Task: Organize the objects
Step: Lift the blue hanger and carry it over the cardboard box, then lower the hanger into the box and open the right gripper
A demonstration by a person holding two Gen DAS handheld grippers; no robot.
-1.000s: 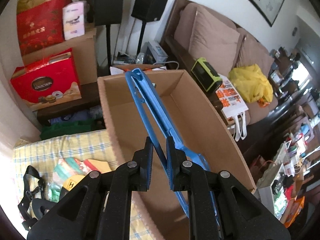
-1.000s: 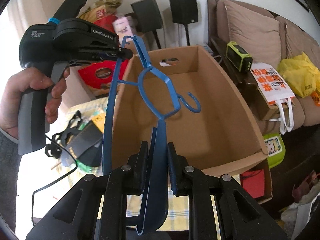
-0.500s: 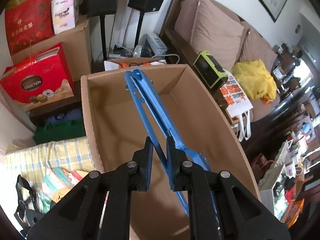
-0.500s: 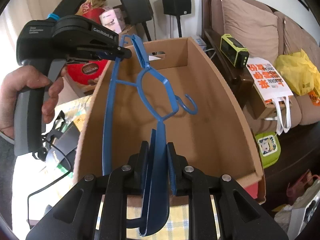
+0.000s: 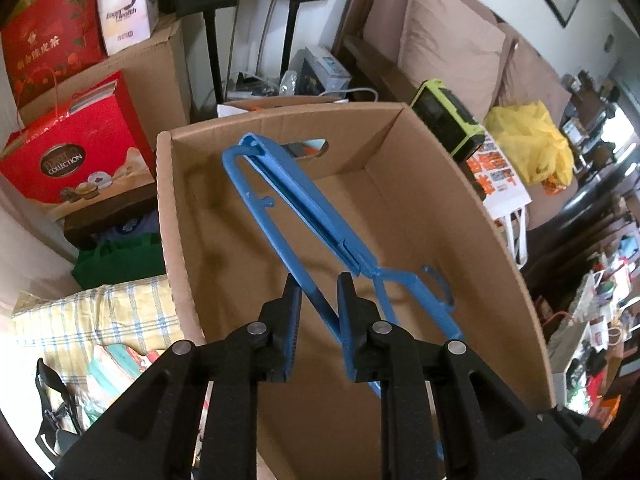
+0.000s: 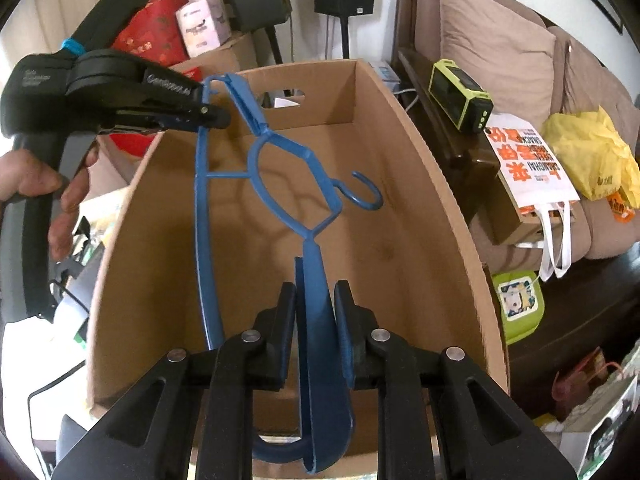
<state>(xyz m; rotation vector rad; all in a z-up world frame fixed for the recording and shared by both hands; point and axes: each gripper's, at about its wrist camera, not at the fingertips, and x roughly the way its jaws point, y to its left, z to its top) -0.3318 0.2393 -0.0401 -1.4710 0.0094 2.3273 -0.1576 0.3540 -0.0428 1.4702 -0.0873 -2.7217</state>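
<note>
A blue plastic clothes hanger point(image 6: 280, 168) hangs over the open cardboard box point(image 6: 420, 152), held at both ends. My right gripper point(image 6: 314, 292) is shut on the hanger's broad shoulder end. My left gripper point(image 5: 318, 288) stands with its fingers a little apart around the hanger's thin bar point(image 5: 316, 300); in the right wrist view the left gripper point(image 6: 212, 116) sits at the hanger's far upper end. The hanger point(image 5: 296, 200) slants from the box's far wall down toward me. The box point(image 5: 460, 184) looks empty inside.
Red gift bags point(image 5: 76, 152) and a cardboard carton point(image 5: 160, 60) stand behind the box at left. A yellow checked cloth point(image 5: 100, 312) with small items lies left of it. A sofa point(image 6: 500, 48), a green device point(image 6: 460, 96), a shopping bag point(image 6: 528, 168) lie right.
Both grippers carried the hanger forward, further over the box. The left gripper's fingers now stand wider apart around the bar than before.
</note>
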